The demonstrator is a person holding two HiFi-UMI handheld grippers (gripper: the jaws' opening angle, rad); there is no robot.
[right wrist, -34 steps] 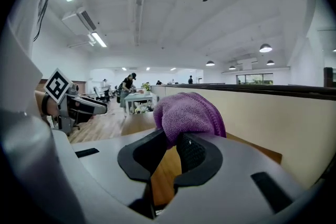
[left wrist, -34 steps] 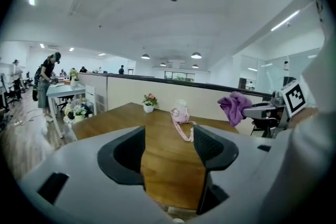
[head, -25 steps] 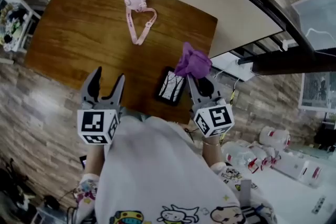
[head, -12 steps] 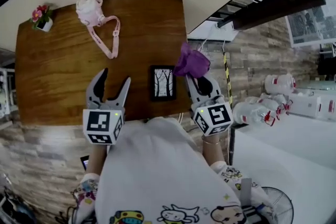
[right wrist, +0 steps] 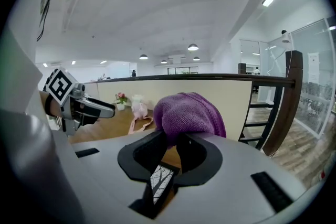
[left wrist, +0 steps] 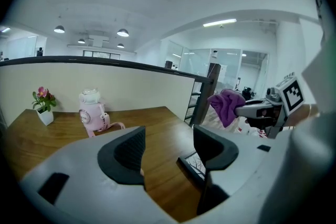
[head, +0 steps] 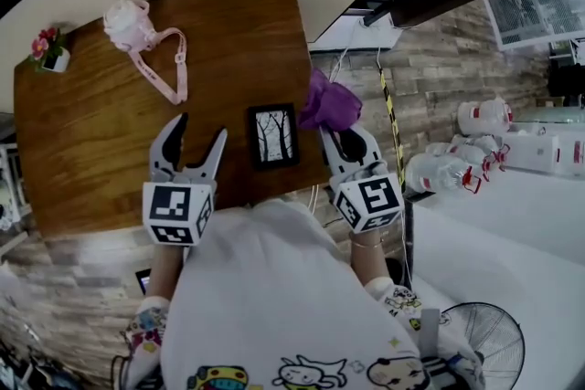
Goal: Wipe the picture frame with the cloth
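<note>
Two grippers sit nearest you. Your left gripper [head: 198, 129] hangs over the wooden table [head: 91, 132] with its jaws apart and nothing between them. Your right gripper [head: 340, 135] has its jaws pinched on the purple cloth [head: 329, 102], at the table's right edge. Between them the picture frame [head: 273, 135] lies flat on the table, just beside the cloth and clear of both sets of jaws. Farther back are a pink bottle [head: 128, 21] with a strap and a small flower pot [head: 51, 51].
</note>
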